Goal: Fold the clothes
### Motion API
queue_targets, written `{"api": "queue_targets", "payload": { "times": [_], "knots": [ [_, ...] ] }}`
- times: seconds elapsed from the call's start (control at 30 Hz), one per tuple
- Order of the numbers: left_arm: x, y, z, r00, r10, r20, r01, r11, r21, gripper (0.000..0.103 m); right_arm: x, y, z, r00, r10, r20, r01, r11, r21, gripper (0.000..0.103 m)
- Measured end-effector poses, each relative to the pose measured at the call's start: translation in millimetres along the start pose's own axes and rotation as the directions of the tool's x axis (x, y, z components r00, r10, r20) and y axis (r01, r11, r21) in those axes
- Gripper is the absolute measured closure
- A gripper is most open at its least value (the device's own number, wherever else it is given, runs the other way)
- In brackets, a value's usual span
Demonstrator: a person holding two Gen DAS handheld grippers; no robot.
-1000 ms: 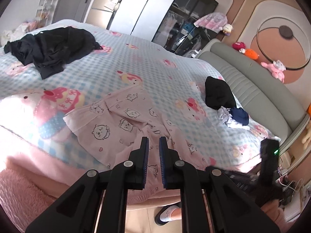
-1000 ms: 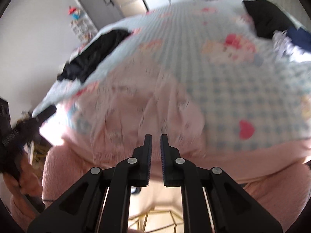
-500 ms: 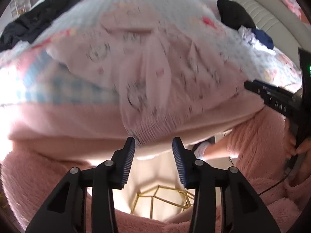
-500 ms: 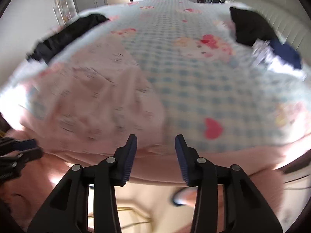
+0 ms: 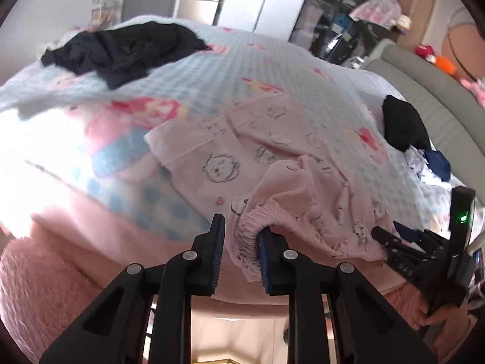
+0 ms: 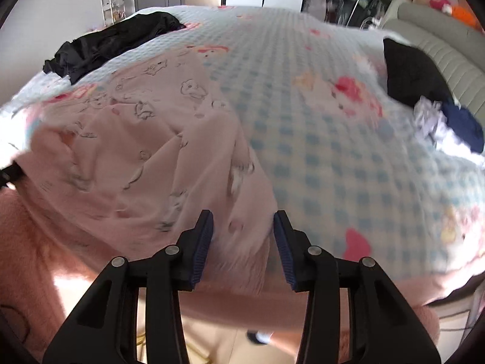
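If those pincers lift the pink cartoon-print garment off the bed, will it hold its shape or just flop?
Probably flop: the pink garment already lies in soft folds. Its gathered waistband bunches between the open left gripper fingers, so it likely stretches. It looks thin, so probably light.

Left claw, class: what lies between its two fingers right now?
In the left wrist view, the open left claw has the gathered elastic waistband of the pink printed garment between its fingers, draped over the right one.

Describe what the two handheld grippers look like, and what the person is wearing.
Both the left gripper and right gripper are matte black, with angular arms, silver rivets and ribbed blue finger pads. A green light glows on the right one. The fluffy pink sleeve shows.
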State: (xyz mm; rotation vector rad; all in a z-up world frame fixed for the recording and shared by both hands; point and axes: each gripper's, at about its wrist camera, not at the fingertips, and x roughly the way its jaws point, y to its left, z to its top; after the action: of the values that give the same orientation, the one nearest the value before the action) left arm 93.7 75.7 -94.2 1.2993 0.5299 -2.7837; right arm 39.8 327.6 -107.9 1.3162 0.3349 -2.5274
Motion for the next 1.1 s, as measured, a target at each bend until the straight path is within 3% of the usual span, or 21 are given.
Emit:
{"api": "queue_targets", "payload": {
  "times": [0.13, 0.27, 0.3, 0.33, 0.37, 0.43, 0.57, 0.8, 0.87, 0.97, 1.03, 1.1],
  "knots": [
    [18.8, 6.0, -14.0, 0.994, -0.046, -0.094, 0.043, 0.999, -0.026, 0.081, 1.6, 0.2, -9.1, 0.999, 0.029, -0.04, -0.029, 1.0, 0.004, 0.062],
    [34.7, 5.4, -21.8, 0.976, -0.132, -0.173, 0.13, 0.991, -0.024, 0.069, 3.2, 0.4, -18.2, 0.995, 0.058, -0.08, -0.058, 0.998, 0.008, 0.063],
    [31.1, 4.7, -20.2, 0.981, -0.128, -0.147, 0.125, 0.992, -0.025, 0.072, 3.6, 0.4, -20.5, 0.994, 0.065, -0.09, -0.065, 0.998, 0.01, 0.063],
    [27.6, 4.1, -18.7, 0.985, -0.123, -0.122, 0.121, 0.992, -0.027, 0.091, -0.5, 0.4, -21.9, 0.993, 0.08, -0.086, -0.08, 0.997, 0.011, 0.063],
    [24.1, 3.4, -17.2, 0.988, -0.119, -0.096, 0.116, 0.993, -0.029, 0.096, -7.4, 0.5, -22.8, 0.992, 0.101, -0.075, -0.1, 0.995, 0.011, 0.063],
    [15.3, 2.6, -13.1, 0.992, -0.12, -0.043, 0.118, 0.992, -0.038, 0.097, -19.3, 3.6, -21.1, 0.989, 0.139, -0.047, -0.139, 0.99, 0.008, 0.062],
    [-13.9, 4.4, 1.2, 0.981, -0.186, 0.054, 0.19, 0.979, -0.079, 0.097, -36.2, 21.3, -15.0, 0.977, 0.213, 0.003, -0.212, 0.975, -0.061, 0.059],
    [-29.0, -2.8, 0.4, 0.977, -0.206, 0.058, 0.209, 0.976, -0.058, 0.096, -28.2, 75.5, -14.7, 0.964, 0.261, -0.039, -0.263, 0.941, -0.213, 0.058],
    [-27.4, -5.8, 1.4, 0.975, -0.214, 0.056, 0.217, 0.975, -0.048, 0.096, -27.2, 84.8, -14.1, 0.962, 0.272, -0.036, -0.273, 0.932, -0.238, 0.053],
    [-29.6, -8.6, 2.8, 0.975, -0.216, 0.059, 0.218, 0.975, -0.037, 0.096, -22.9, 99.3, -12.8, 0.967, 0.252, -0.03, -0.25, 0.925, -0.285, 0.05],
    [-30.8, -9.6, 1.9, 0.976, -0.207, 0.064, 0.209, 0.977, -0.03, 0.096, -19.4, 98.9, -9.5, 0.987, 0.159, 0.022, -0.147, 0.949, -0.278, 0.051],
    [-31.3, -10.3, 0.1, 0.98, -0.186, 0.067, 0.188, 0.982, -0.025, 0.096, -9.8, 79.6, -0.7, 0.997, 0.056, 0.045, -0.047, 0.981, -0.19, 0.051]
  ]
}}
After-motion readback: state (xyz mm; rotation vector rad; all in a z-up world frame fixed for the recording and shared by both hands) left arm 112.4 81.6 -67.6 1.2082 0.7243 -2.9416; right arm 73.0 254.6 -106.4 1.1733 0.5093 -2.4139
